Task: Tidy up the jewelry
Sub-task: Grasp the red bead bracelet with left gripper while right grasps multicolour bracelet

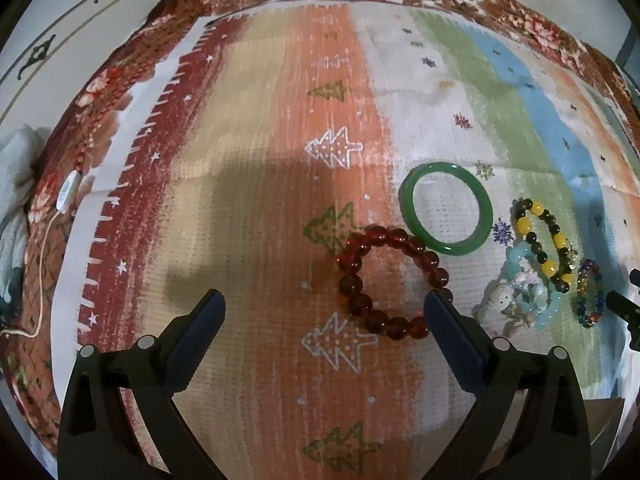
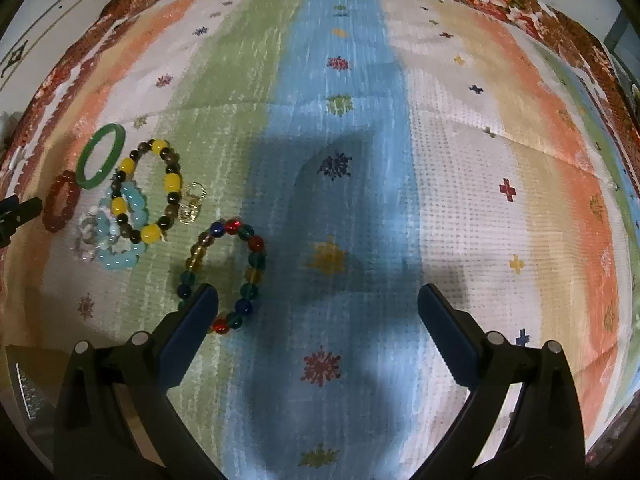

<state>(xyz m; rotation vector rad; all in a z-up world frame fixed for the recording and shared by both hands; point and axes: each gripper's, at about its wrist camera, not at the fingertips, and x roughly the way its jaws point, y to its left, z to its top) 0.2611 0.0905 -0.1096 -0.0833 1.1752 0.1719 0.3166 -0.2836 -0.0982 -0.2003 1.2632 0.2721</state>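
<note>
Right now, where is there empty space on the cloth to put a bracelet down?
The blue stripe and pale cloth right of the multicolor bracelet are bare. So is the tan stripe left of the red bracelet. It is crowded around the green bangle, yellow-bead bracelet and light blue bracelet, which overlap.

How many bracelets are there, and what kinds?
Smooth green bangle: 1
Dark red bead bracelet: 1
Yellow-and-brown bead bracelet: 1
Multicoloured glass bead bracelet: 1
Pale blue bead bracelet: 1
Whitish bead bracelet: 1
Total: 6
</note>
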